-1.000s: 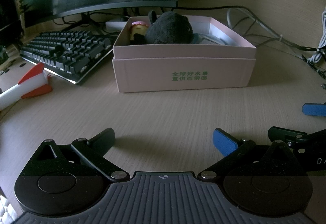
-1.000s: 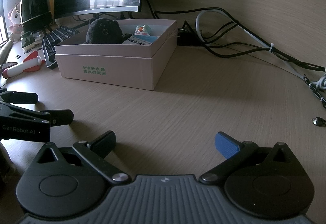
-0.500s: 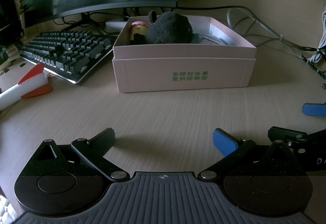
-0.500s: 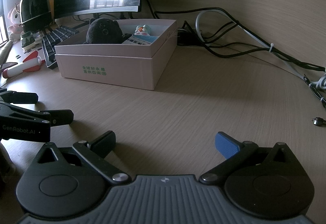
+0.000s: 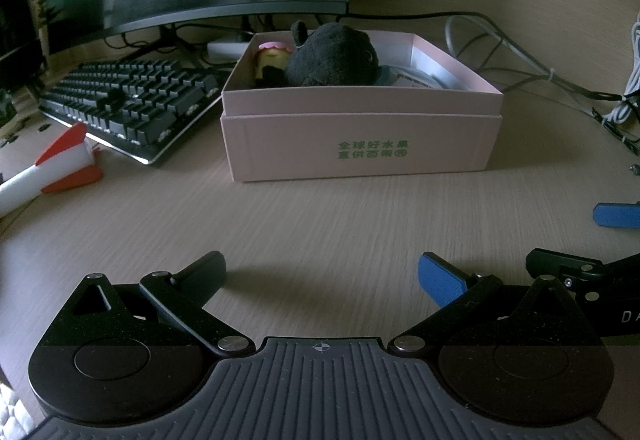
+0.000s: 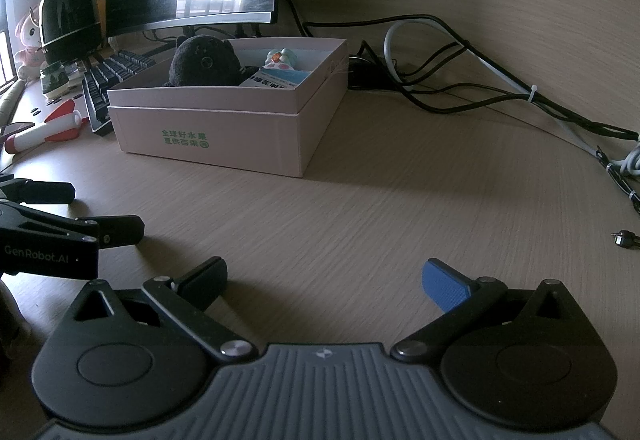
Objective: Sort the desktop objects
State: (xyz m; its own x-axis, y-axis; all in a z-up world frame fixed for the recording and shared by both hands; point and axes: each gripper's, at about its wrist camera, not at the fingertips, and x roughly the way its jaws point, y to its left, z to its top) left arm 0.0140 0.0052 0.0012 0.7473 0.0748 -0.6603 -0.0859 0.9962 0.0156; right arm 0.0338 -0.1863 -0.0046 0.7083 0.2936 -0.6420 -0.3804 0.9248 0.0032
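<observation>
While both grippers sit low in their frames, the left gripper (image 5: 322,276) and right gripper (image 6: 324,278) have their fingers spread wide, holding nothing. At upper centre, the pink box (image 5: 360,144) holds a black plush toy (image 5: 332,56). A toy rocket (image 5: 48,170) lies on the desk (image 5: 320,224) at mid left, beside the keyboard (image 5: 128,104).

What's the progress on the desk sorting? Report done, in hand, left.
Done: the black plush, a small figurine and a blue-white packet sit in the pink box. In hand: nothing; the left gripper and right gripper are both open and empty. Left: the toy rocket lies on the desk beside the keyboard.
</observation>
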